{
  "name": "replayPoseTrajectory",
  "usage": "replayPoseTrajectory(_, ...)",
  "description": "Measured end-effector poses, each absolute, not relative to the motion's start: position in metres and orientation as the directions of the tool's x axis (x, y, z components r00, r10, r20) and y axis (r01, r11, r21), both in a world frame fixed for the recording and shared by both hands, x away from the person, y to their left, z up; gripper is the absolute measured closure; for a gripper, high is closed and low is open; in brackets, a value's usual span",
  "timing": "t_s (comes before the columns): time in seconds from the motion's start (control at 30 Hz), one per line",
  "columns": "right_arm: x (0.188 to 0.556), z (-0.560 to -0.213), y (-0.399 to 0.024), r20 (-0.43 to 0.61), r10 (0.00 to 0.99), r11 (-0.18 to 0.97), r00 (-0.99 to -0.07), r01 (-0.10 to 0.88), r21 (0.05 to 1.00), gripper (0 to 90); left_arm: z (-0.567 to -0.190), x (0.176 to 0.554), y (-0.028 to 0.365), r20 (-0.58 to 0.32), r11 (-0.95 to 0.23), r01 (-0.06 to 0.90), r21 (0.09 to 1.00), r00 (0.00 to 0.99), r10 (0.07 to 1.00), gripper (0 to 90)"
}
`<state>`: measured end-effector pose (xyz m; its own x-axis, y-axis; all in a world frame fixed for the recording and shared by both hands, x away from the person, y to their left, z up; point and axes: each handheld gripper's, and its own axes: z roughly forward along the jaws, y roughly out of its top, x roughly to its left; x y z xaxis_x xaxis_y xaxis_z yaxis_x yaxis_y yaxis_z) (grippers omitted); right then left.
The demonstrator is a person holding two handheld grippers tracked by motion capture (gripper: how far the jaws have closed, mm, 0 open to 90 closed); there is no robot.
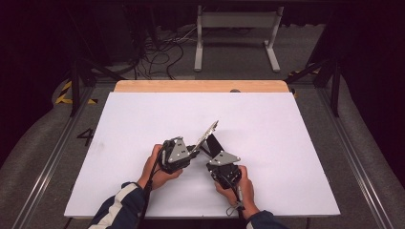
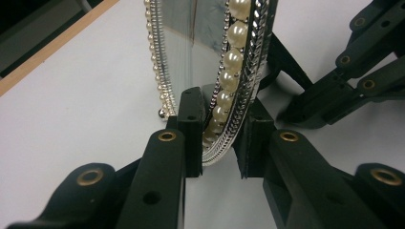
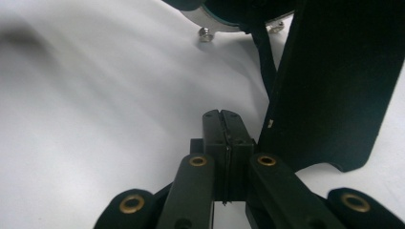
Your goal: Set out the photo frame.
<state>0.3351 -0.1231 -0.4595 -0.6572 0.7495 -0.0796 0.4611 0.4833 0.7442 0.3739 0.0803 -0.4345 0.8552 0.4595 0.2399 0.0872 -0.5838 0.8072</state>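
white tabletop under us. left gripper clamps pearl-rimmed mirror at lower edge, long axis rising away. right gripper pinched empty, just beside black stand flap.

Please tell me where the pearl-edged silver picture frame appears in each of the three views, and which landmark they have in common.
High view: the pearl-edged silver picture frame stands tilted at the table's middle, above the two grippers.
Left gripper view: top centre, its lower rim clamped between the black fingers.
Right gripper view: top edge, silver rim; its black back stand fills the right side.
Shared landmark: the white table surface.
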Motion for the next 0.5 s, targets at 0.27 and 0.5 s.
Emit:
replayPoseTrajectory(0.27,0.338,-0.459,-0.13,-0.068,0.751,0.476,-0.657,0.468,0.745,90.0,-0.434,0.373,0.079,0.225,-0.574,0.092,0.814,0.861,0.457,74.2)
replayPoseTrajectory(0.5,0.342,-0.459,-0.135,-0.056,0.751,0.471,-0.658,0.474,0.744,90.0,-0.435,0.372,0.077,0.218,-0.569,0.094,0.817,0.863,0.456,72.8)
